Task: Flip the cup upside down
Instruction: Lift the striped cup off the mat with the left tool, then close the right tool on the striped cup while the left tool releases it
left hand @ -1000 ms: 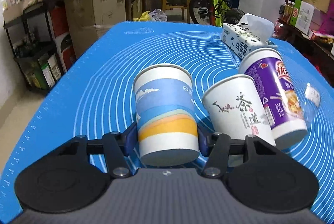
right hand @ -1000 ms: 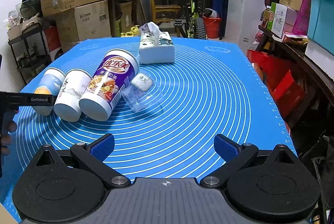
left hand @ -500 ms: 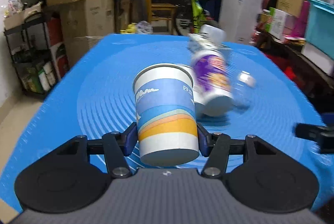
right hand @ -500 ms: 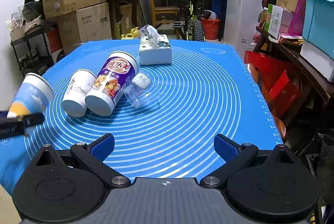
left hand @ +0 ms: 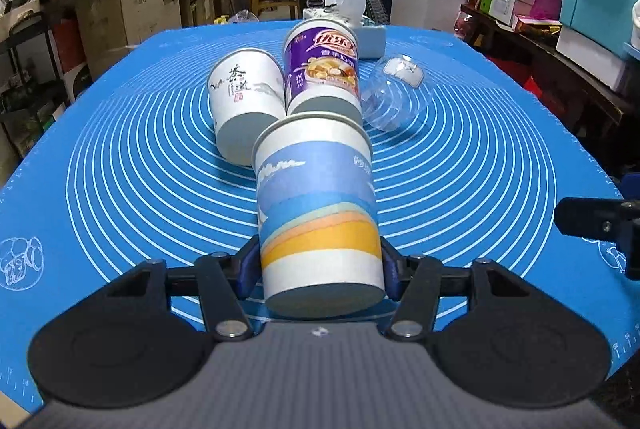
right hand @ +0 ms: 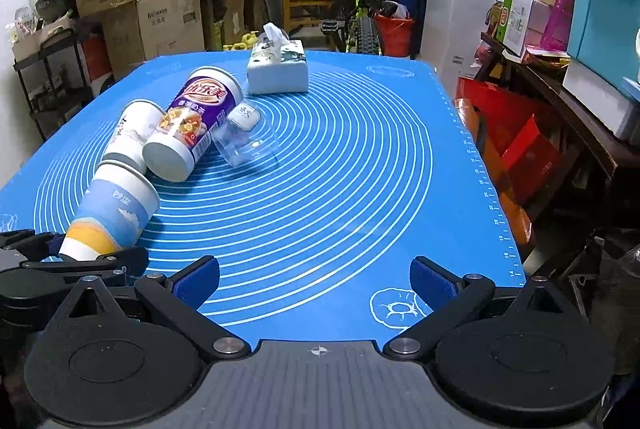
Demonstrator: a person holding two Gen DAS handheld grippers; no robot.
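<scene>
My left gripper (left hand: 318, 269) is shut on a paper cup with blue, orange and white bands (left hand: 316, 213), gripped near its base, its open rim pointing away from me. The right wrist view shows this cup (right hand: 114, 213) held tilted above the blue mat (right hand: 340, 189), at the left near edge. My right gripper (right hand: 314, 281) is open and empty over the mat's near edge. A white cup with Chinese characters (left hand: 244, 101), a purple cup (left hand: 322, 69) and a clear plastic cup (left hand: 394, 95) lie on their sides further back.
A tissue box (right hand: 278, 67) stands at the mat's far side. Cardboard boxes (right hand: 148, 1), a shelf, a bicycle (right hand: 360, 9) and a white cabinet stand behind the table. Red bags and a cluttered shelf are to the right.
My left gripper has carried the banded cup away from the other cups, towards the near left of the mat, and swung to face them. The right gripper has stayed open in place.
</scene>
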